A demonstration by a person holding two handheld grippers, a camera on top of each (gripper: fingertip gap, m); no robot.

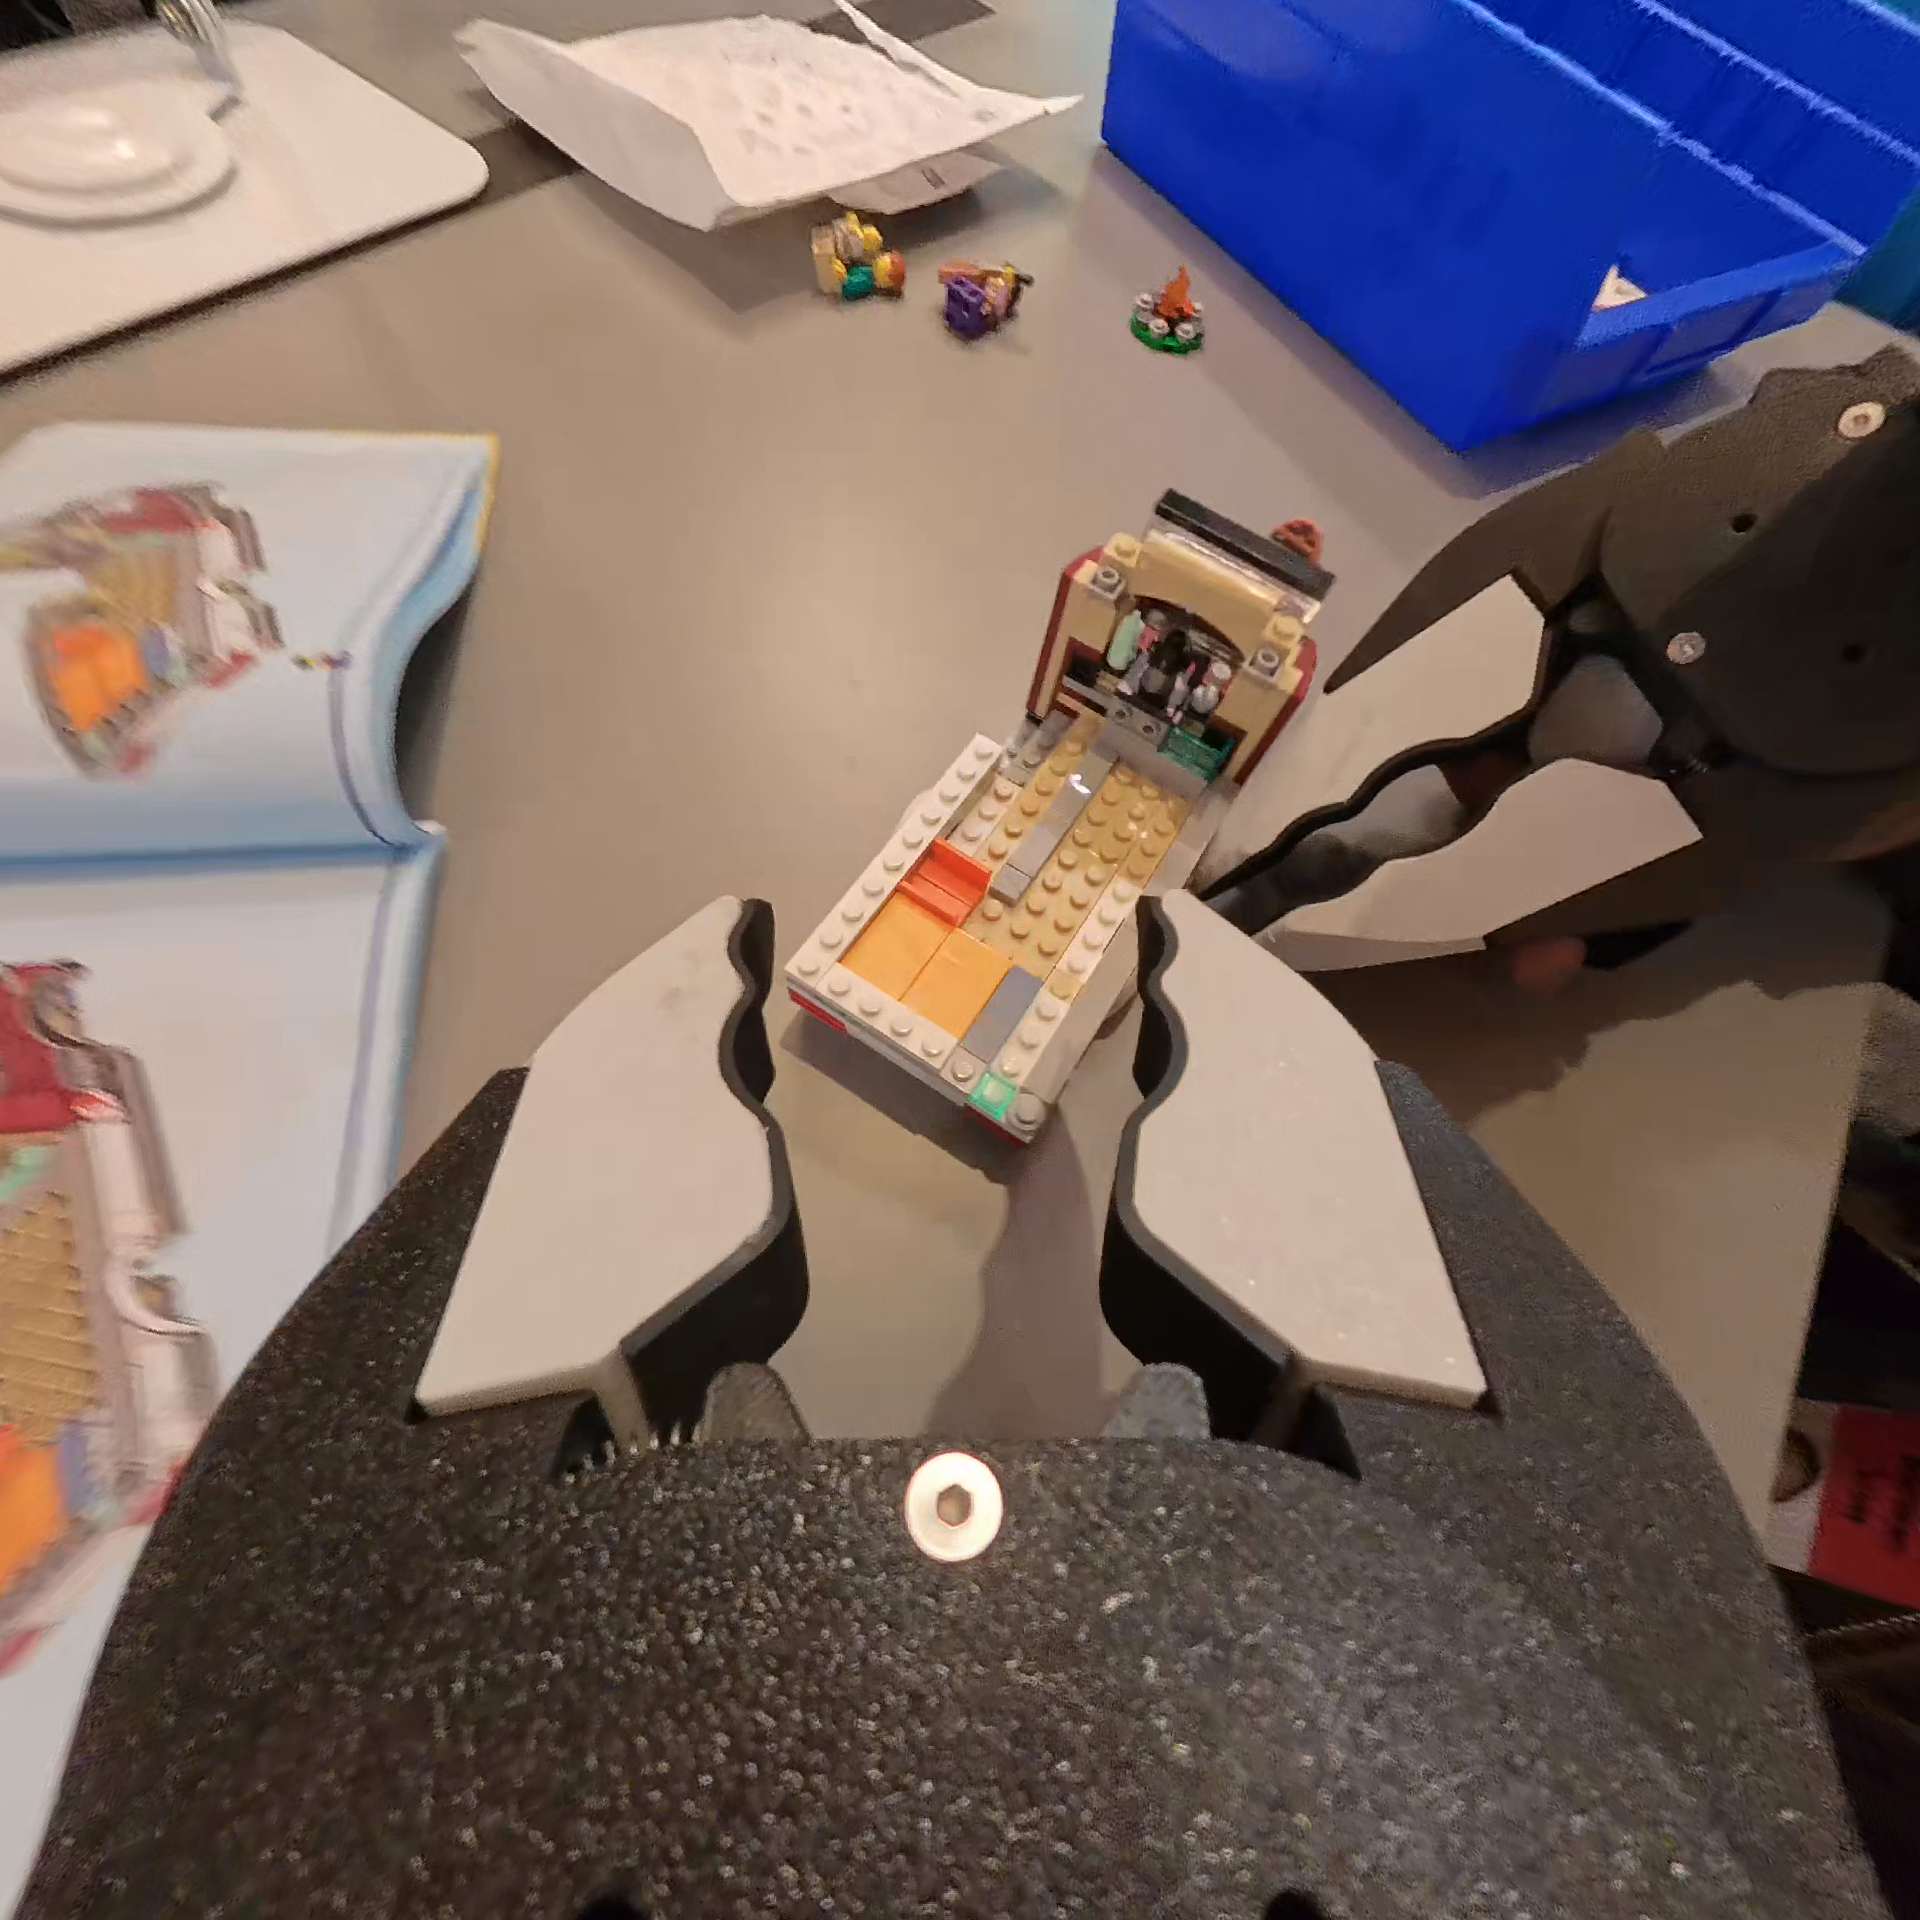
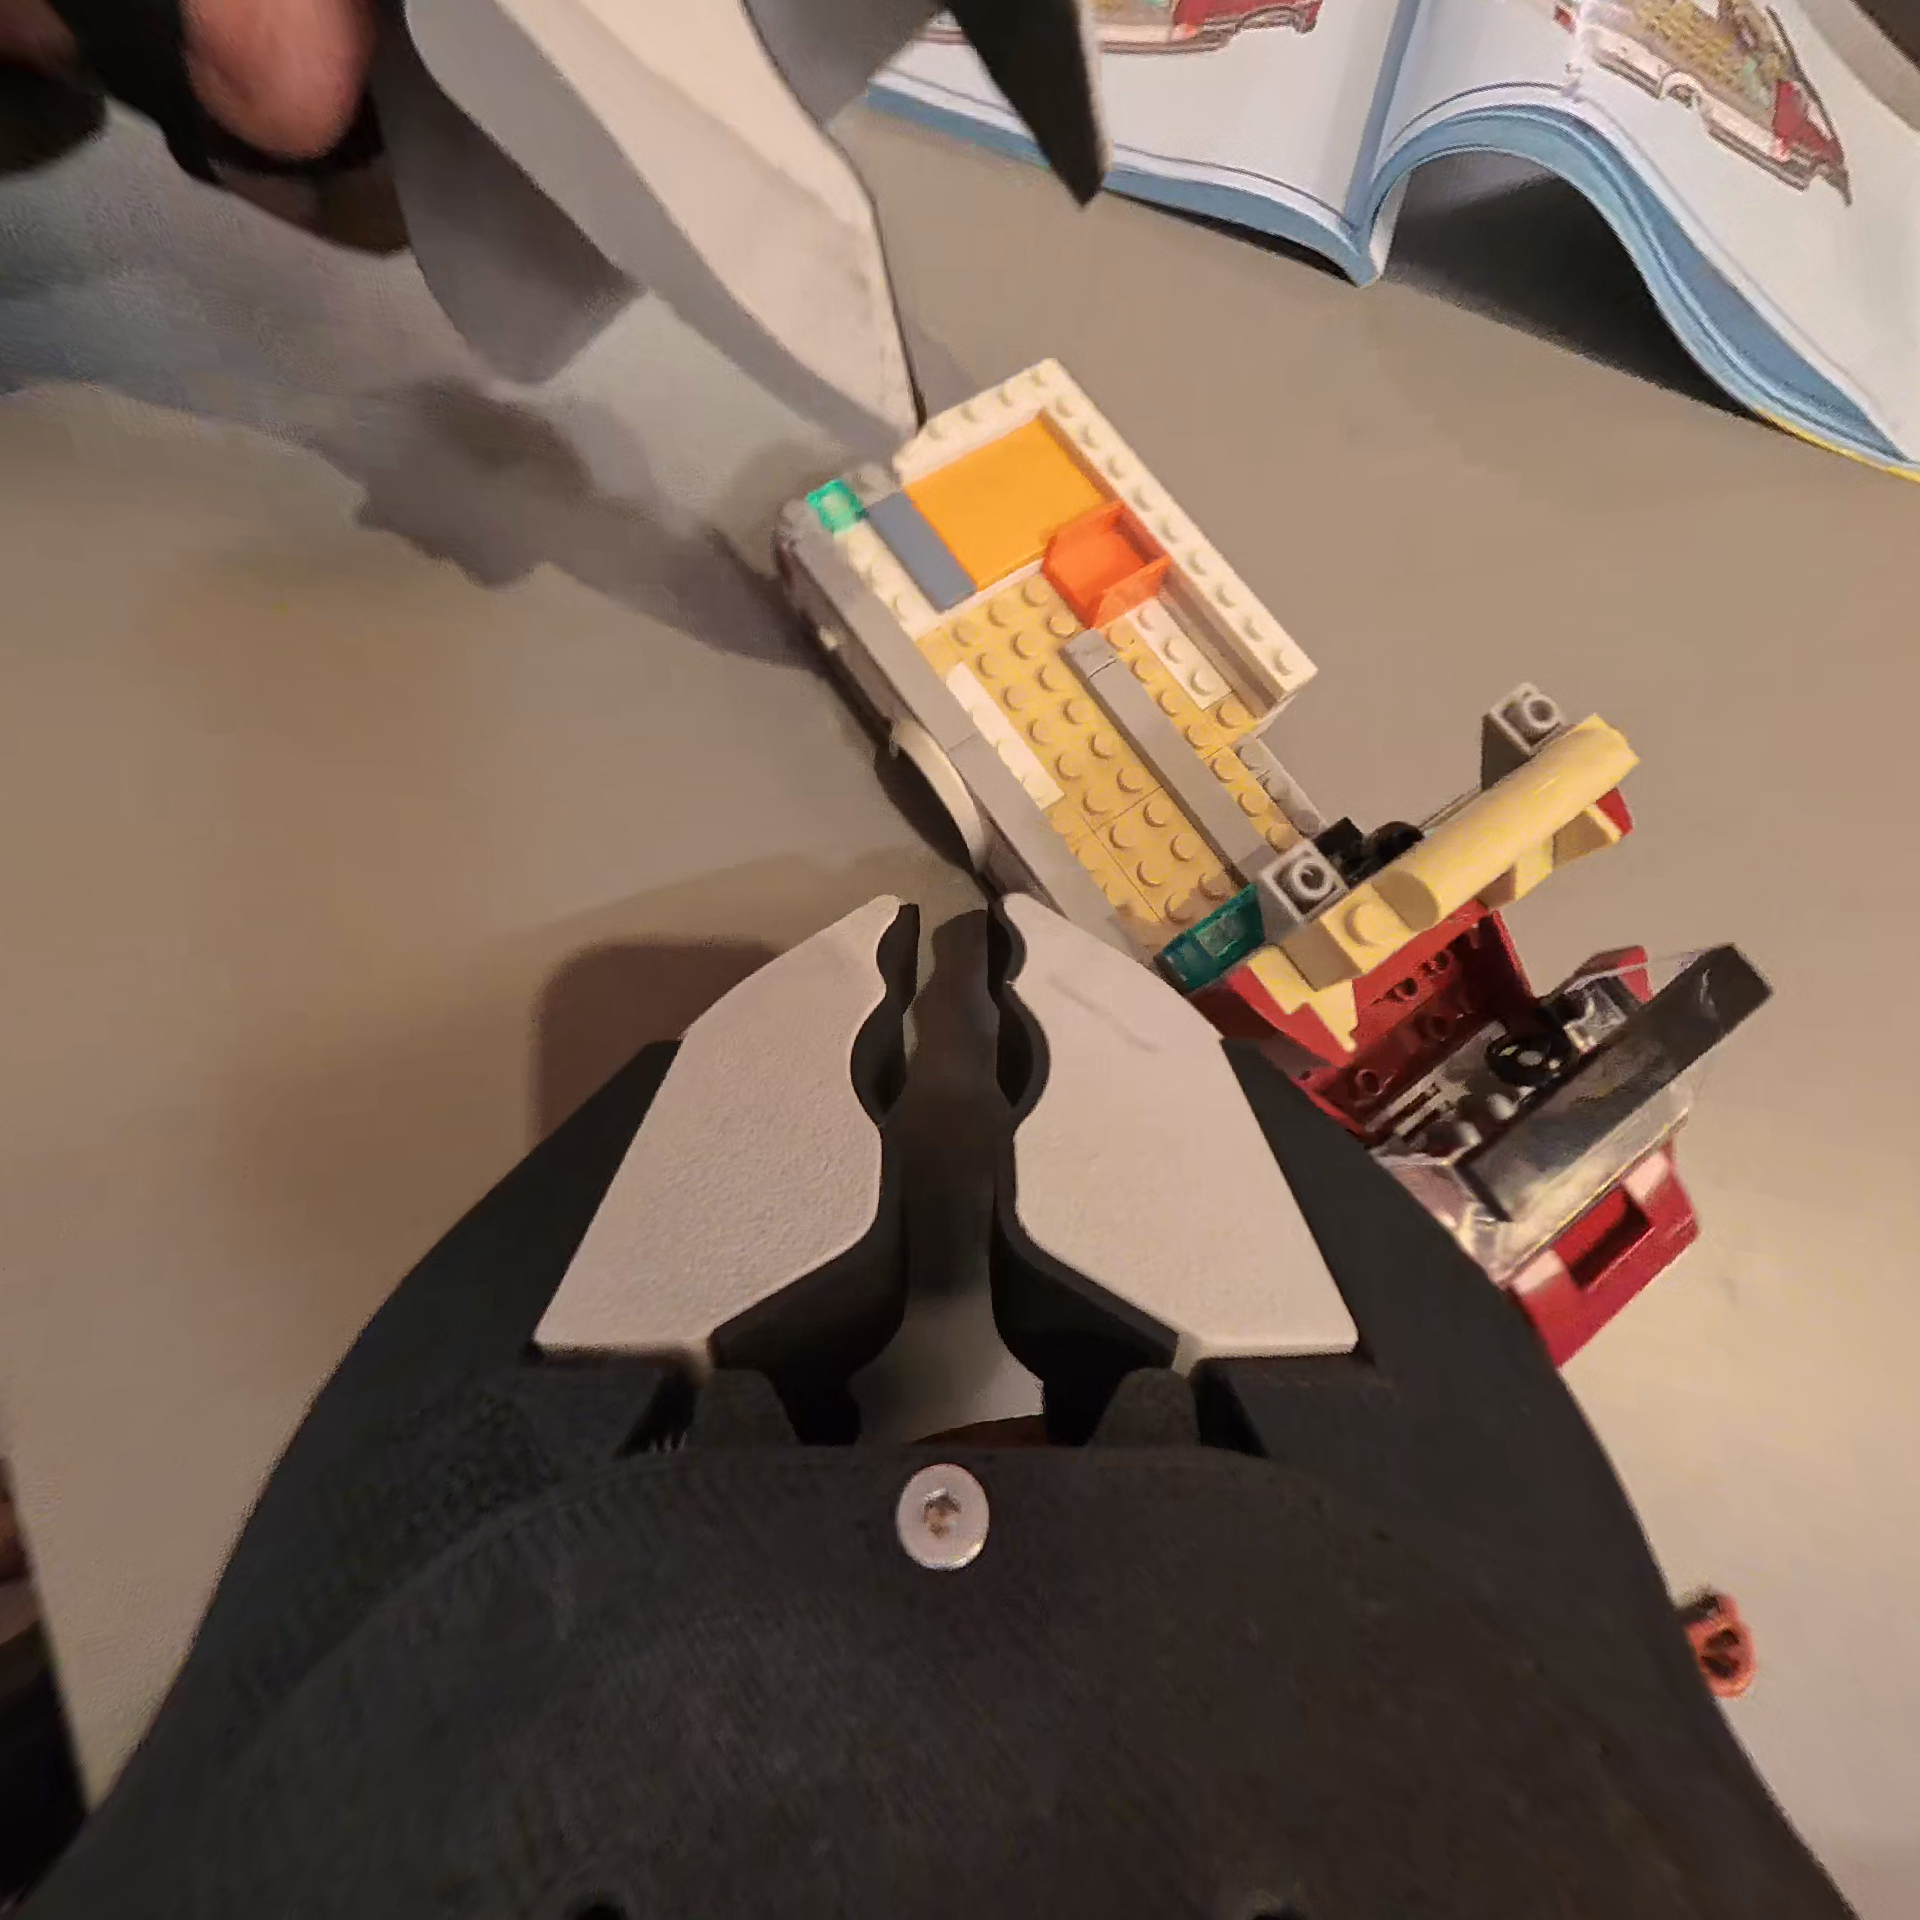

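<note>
A partly built brick van [image 1: 1023, 883], with a tan studded floor, white border, orange tiles and a dark red cab end, lies on the grey surface [image 1: 644, 540] at the centre of the left wrist view. The left hand-held gripper [image 1: 956, 935] is spread wide with the van's rear end between its fingers; the right finger sits just beside the van's white edge, the left finger stands clear of it, and nothing is clenched. The right hand-held gripper [image 2: 961, 925] at lower centre of its own view has its fingers nearly together with a narrow slit between them, holding nothing, its tip just beside the van's grey side. An open instruction booklet [image 1: 208, 727] lies at left, three small brick figures [image 1: 977, 286] and crumpled paper [image 1: 748, 104] at upper centre, a blue bin [image 1: 1455, 187] at upper right.
</note>
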